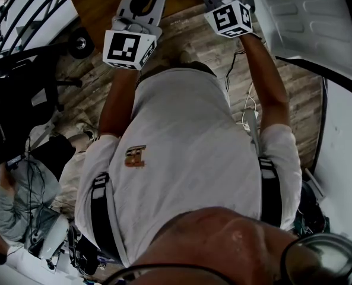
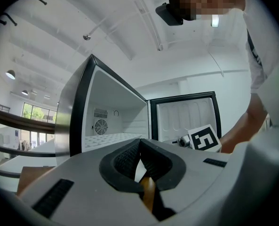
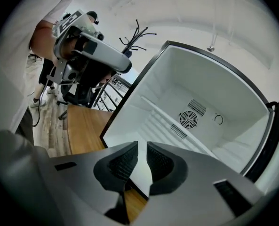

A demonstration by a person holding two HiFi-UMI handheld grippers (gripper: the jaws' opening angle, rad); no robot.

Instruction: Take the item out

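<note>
- Two grippers, both empty: the left gripper (image 2: 140, 144) has its jaws shut tip to tip, the right gripper (image 3: 142, 147) nearly so.
- Ahead of both stands the fridge (image 2: 115, 112), its door (image 2: 186, 117) swung open.
- Where the item lies cannot be told.

The person wears a pale grey short-sleeved T-shirt (image 1: 187, 153) with a small orange-brown chest emblem (image 1: 135, 157) and black shoulder straps (image 1: 100, 206). The left tongs (image 2: 140, 145) and right tongs (image 3: 142, 147) are light grey moulded plastic with black ribbed pads (image 2: 125, 162). Behind each sits a white cube with black square markers (image 1: 128, 47).
</note>
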